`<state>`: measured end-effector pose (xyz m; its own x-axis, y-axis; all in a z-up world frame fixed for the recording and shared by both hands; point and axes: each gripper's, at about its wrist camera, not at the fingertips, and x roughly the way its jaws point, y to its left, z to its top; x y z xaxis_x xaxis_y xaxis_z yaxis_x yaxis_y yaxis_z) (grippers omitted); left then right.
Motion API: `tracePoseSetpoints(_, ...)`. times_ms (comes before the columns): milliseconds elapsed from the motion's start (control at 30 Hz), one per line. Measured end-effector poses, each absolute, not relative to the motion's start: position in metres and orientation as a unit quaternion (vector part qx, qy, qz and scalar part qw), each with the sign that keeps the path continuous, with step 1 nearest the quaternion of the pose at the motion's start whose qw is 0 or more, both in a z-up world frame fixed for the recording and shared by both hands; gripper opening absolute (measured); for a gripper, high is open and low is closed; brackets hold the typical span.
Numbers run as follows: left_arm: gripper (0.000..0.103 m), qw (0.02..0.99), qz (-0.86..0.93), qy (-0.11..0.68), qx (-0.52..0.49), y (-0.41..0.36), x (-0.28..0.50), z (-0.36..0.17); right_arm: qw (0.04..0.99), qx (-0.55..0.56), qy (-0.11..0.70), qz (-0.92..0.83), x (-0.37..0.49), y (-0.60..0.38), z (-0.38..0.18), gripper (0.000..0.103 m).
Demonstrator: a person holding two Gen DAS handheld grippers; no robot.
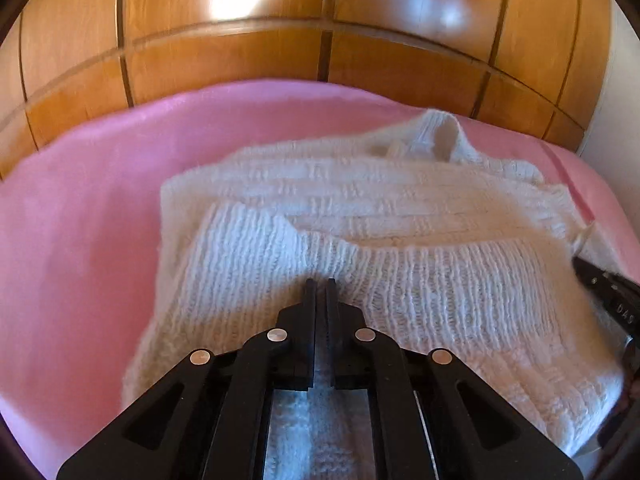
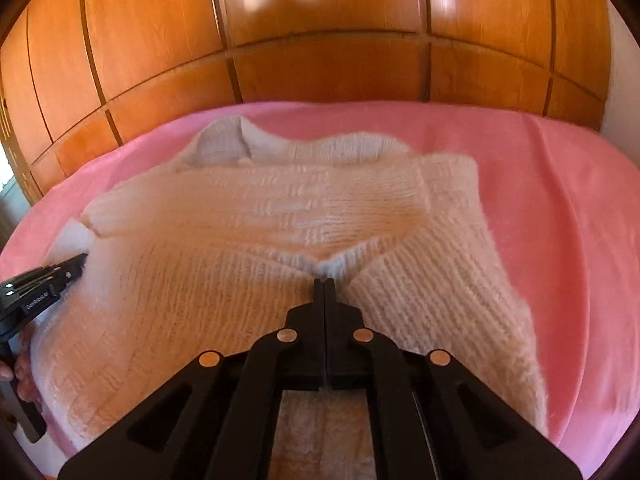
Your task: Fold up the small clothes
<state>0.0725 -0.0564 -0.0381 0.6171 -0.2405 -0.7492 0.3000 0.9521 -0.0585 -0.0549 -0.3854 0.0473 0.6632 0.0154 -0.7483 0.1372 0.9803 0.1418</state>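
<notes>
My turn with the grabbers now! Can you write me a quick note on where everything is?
Left gripper: shut on the ribbed hem of the white sweater.
Right gripper: shut on the same hem, further along.
The sweater lies on the pink blanket, collar at the far end, near the wooden wardrobe.
Done: hem gripped and carried part way over the body.
Left: lay the hem down, let go, finish folding.

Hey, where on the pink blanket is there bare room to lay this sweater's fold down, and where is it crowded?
Bare pink fleece blanket lies on the left of the white knitted sweater, up to the wooden panelled wardrobe, and another wide strip on its right. The near middle is crowded: left gripper and right gripper, both shut on the ribbed hem.
</notes>
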Motion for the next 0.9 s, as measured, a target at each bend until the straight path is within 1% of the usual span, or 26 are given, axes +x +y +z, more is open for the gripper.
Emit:
tracePoseSetpoints(67, 0.004, 0.897, -0.151, 0.412, 0.041, -0.056, 0.067, -0.031, 0.904, 0.114, 0.411, -0.018, -0.059, -0.391, 0.054, 0.001)
tracePoseSetpoints(133, 0.004, 0.896, -0.158, 0.414, 0.041, -0.05, 0.063, -0.026, 0.905, 0.119, 0.408, -0.01, -0.067, -0.399, 0.064, 0.006)
tracePoseSetpoints(167, 0.004, 0.895, -0.157, 0.414, 0.044, -0.048, 0.062, -0.024, 0.907, 0.121, 0.403, -0.016, -0.073, -0.407, 0.07, 0.024)
tracePoseSetpoints(200, 0.004, 0.896, -0.154, 0.415, 0.046, -0.045, 0.061, -0.022, 0.907, 0.127, 0.4, -0.018, -0.077, -0.412, 0.072, 0.048)
tracePoseSetpoints(233, 0.004, 0.896, -0.155, 0.414, 0.046, -0.042, 0.06, -0.019, 0.908, 0.134, 0.397, -0.021, -0.082, -0.419, 0.076, 0.053)
tracePoseSetpoints(367, 0.004, 0.893, -0.164, 0.42, 0.011, -0.02, 0.052, -0.007, 0.909, 0.119, 0.398, -0.043, -0.095, -0.434, 0.083, 0.055)
tracePoseSetpoints(400, 0.008, 0.894, -0.165, 0.416, 0.0, -0.013, 0.049, -0.003, 0.909, 0.117, 0.398, -0.043, -0.096, -0.435, 0.082, 0.059)
tracePoseSetpoints(433, 0.028, 0.898, -0.159, 0.411, -0.002, -0.006, 0.047, 0.001, 0.909, 0.11, 0.399, -0.043, -0.096, -0.435, 0.082, 0.06)
tracePoseSetpoints(467, 0.043, 0.902, -0.154, 0.403, -0.002, -0.001, 0.045, 0.004, 0.91, 0.096, 0.401, -0.042, -0.094, -0.434, 0.081, 0.06)
tracePoseSetpoints(533, 0.047, 0.908, -0.155, 0.389, 0.0, 0.01, 0.043, 0.011, 0.91, 0.055, 0.408, -0.049, -0.088, -0.43, 0.078, 0.064)
tracePoseSetpoints(633, 0.051, 0.905, -0.168, 0.39, 0.013, 0.015, 0.046, 0.012, 0.906, 0.022, 0.421, -0.051, -0.077, -0.425, 0.067, 0.064)
tracePoseSetpoints(667, 0.051, 0.903, -0.176, 0.392, 0.015, 0.014, 0.047, 0.011, 0.903, 0.013, 0.427, -0.051, -0.074, -0.424, 0.063, 0.06)
tracePoseSetpoints(700, 0.051, 0.899, -0.19, 0.395, 0.024, 0.011, 0.049, 0.01, 0.9, 0.006, 0.433, -0.05, -0.072, -0.422, 0.06, 0.047)
tracePoseSetpoints(733, 0.051, 0.896, -0.197, 0.396, 0.033, 0.008, 0.049, 0.008, 0.898, 0.003, 0.436, -0.05, -0.071, -0.421, 0.058, 0.042)
tracePoseSetpoints(800, 0.051, 0.891, -0.207, 0.397, 0.077, -0.005, 0.053, 0.0, 0.9, -0.013, 0.431, -0.065, -0.074, -0.418, 0.058, 0.019)
tracePoseSetpoints(833, 0.049, 0.888, -0.205, 0.402, 0.091, -0.01, 0.056, -0.005, 0.9, -0.015, 0.43, -0.07, -0.075, -0.419, 0.058, 0.012)
tracePoseSetpoints(867, 0.037, 0.884, -0.203, 0.409, 0.102, -0.013, 0.06, -0.012, 0.901, -0.011, 0.428, -0.075, -0.077, -0.421, 0.058, 0.01)
tracePoseSetpoints(900, 0.029, 0.879, -0.201, 0.419, 0.108, -0.016, 0.065, -0.02, 0.901, -0.006, 0.426, -0.079, -0.078, -0.423, 0.059, 0.008)
